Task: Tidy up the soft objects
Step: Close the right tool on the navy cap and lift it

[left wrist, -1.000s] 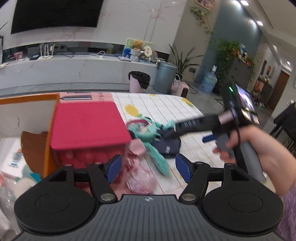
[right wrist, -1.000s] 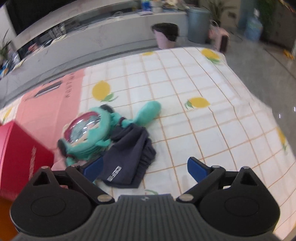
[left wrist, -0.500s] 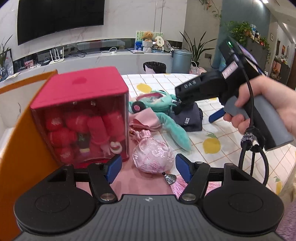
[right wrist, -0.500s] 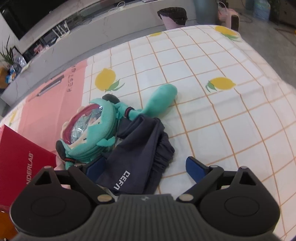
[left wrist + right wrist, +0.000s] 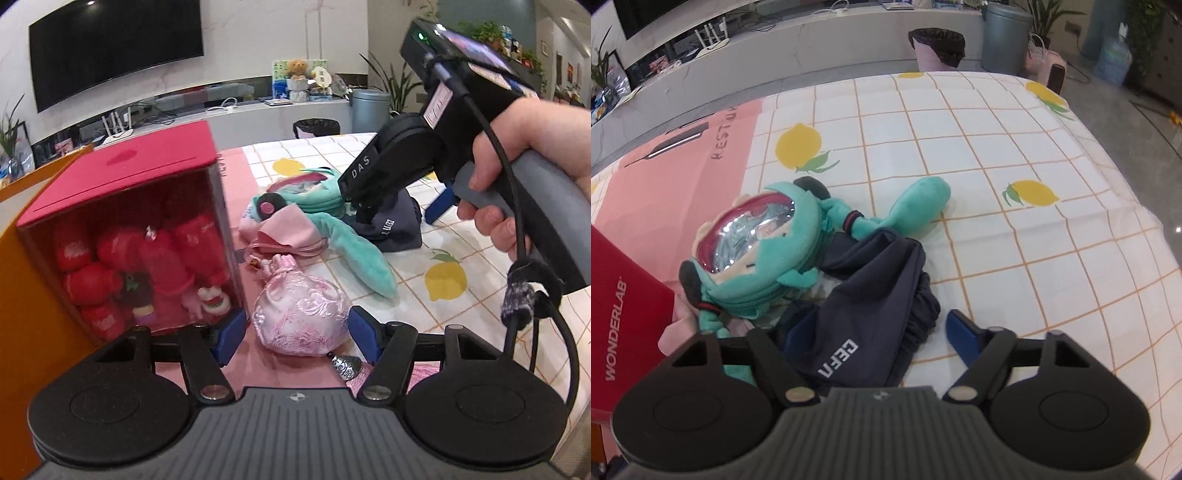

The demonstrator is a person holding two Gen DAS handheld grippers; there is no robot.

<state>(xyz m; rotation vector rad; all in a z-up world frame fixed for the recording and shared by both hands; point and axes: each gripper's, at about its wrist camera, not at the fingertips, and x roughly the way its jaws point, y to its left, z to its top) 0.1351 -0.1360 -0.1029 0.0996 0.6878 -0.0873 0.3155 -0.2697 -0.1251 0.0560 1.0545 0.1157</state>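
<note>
A red-lidded display box (image 5: pixel 122 236) full of red plush toys stands on a table covered by a lemon-print cloth (image 5: pixel 997 177), and everything else is placed relative to it. The box's clear front shows the toys packed inside; an orange panel (image 5: pixel 22 314) rises against its far-left side.

Just to the right of the box, at its lower corner, lies a pink brocade pouch (image 5: pixel 301 317) with a silver bead on its tassel. The left gripper (image 5: pixel 297 338) is spread wide, its 2 blue-padded fingers (image 5: pixel 231 334) on either side of the pouch without touching it.

Further right of the box, a folded pink cloth (image 5: pixel 284 230) lies partly under a teal plush doll (image 5: pixel 753 240) with a shiny round face window (its long teal limbs trail outward across the cloth).

Beyond the doll, farther still from the box, lies a crumpled navy fabric bag (image 5: pixel 871 306) printed with white letters, touching the doll's body. The right gripper (image 5: pixel 875 332), held in a hand (image 5: pixel 524 166), hangs over this bag with its fingers set wide apart: the right blue pad (image 5: pixel 960 338) is beside the bag's edge, while the left pad is hidden behind the fabric. Nothing is clamped.
</note>
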